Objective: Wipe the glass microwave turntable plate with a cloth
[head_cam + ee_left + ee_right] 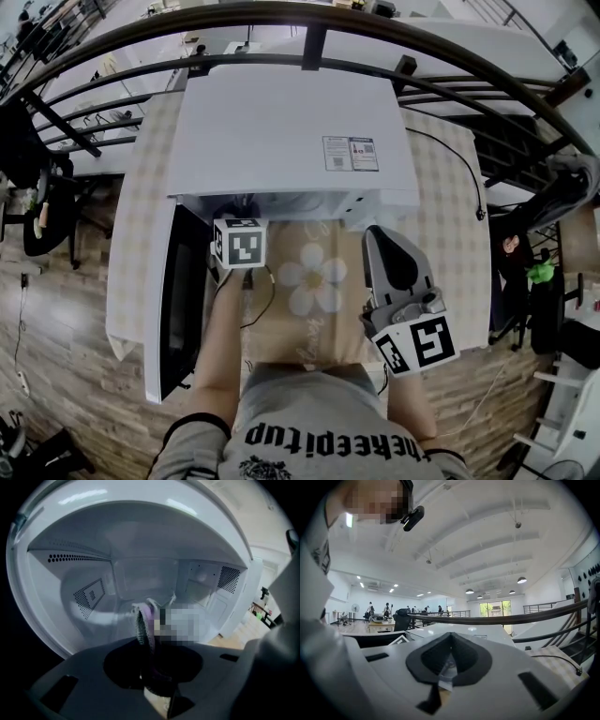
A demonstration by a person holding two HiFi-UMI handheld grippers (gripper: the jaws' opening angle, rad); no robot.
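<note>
Inside the microwave [291, 122] cavity, door open, the left gripper [148, 645] had its jaws pressed on a grey-violet cloth [139, 620]. A pale curved band low in the cavity was probably the rim of the glass turntable plate [101, 618]; I could not tell if the cloth touched it. The right gripper [449, 648] hung outside, above the table [450, 216], jaws closed together on nothing. To wipe well, I judge the cloth should lie flat on the glass & go in circles w/ light pressure, so the plate does not slip off its centre. Count: 1 microwave, 1 cloth, 1 plate, 2 grippers.
</note>
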